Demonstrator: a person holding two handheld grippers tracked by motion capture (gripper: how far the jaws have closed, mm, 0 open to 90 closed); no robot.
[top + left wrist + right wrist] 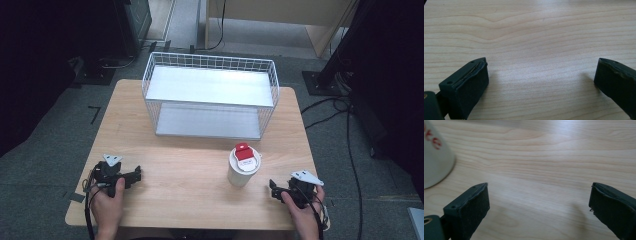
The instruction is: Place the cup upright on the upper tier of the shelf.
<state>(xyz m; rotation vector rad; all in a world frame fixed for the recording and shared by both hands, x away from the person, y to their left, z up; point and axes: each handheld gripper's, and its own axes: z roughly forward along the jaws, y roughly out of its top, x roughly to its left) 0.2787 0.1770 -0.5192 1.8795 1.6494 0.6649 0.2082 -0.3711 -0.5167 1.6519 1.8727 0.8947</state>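
Both tongs are spread wide with nothing between the jaws, just bare wood. Left tongs [136, 173] sit low over the table [190, 165] near its front left corner, held by the left hand [107, 202]. Right tongs [272, 187] are at the front right in the right hand [302, 212], near a white cup [243, 167] with a red-labelled lid but not touching it. Cup stands upright in front of a white wire rack [210, 95] further back.
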